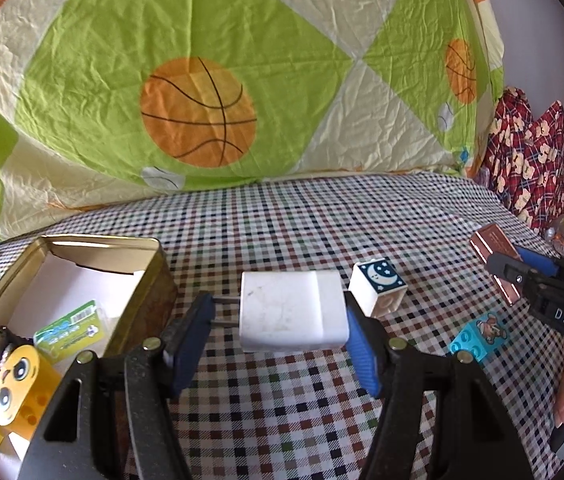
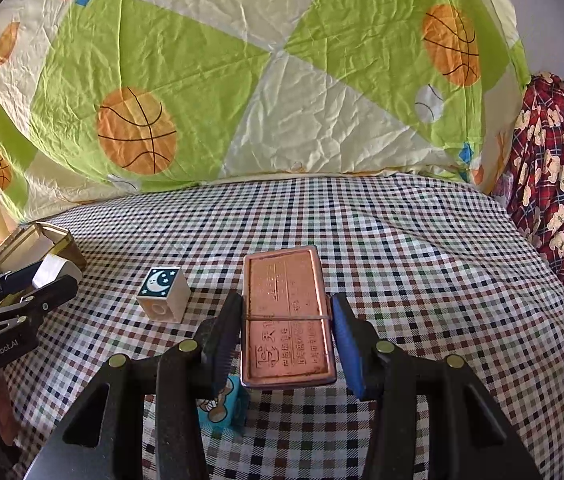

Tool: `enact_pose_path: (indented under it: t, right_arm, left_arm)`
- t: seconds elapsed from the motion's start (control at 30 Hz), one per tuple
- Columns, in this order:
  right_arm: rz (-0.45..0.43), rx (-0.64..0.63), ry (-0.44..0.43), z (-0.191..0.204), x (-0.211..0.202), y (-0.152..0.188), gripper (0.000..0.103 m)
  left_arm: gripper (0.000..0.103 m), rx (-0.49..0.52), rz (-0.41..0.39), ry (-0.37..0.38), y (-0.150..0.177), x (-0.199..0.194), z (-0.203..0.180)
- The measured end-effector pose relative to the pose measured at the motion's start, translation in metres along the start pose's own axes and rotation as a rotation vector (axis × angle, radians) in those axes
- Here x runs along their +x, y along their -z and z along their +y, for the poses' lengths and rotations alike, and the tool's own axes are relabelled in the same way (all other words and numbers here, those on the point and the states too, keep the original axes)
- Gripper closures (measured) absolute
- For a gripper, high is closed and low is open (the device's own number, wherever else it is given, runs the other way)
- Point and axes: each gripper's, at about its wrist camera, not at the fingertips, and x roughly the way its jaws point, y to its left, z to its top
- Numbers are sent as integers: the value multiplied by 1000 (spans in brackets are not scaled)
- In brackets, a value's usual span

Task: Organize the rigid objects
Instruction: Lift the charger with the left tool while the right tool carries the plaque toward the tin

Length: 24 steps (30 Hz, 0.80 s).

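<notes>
Pinching a white charger plug (image 1: 293,312) between the left gripper (image 1: 282,320) pads, prongs toward the open tin box (image 1: 150,276) at the checked bedsheet's (image 1: 321,220) left edge. Clamped in the right gripper (image 2: 287,336): a copper-coloured metal case (image 2: 285,320), lifted over mid-sheet. Resting on the sheet between both: a moon-printed cube (image 2: 162,294); nearer, a blue bear block (image 1: 477,334). Yellow face block (image 1: 18,384) beside the tin.
</notes>
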Motion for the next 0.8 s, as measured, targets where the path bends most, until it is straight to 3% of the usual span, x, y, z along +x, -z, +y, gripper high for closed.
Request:
enact_pose_path:
  t: [0.2,0.8]
  right_arm:
    - [-38,19,-15,4,-8,2,56]
    - [-128,-25,-39,45,-31,11,56]
  left_arm:
    - [40,16,-81,-30,4,-21,-3]
    - [40,-25,-202,-29,19,-58,6]
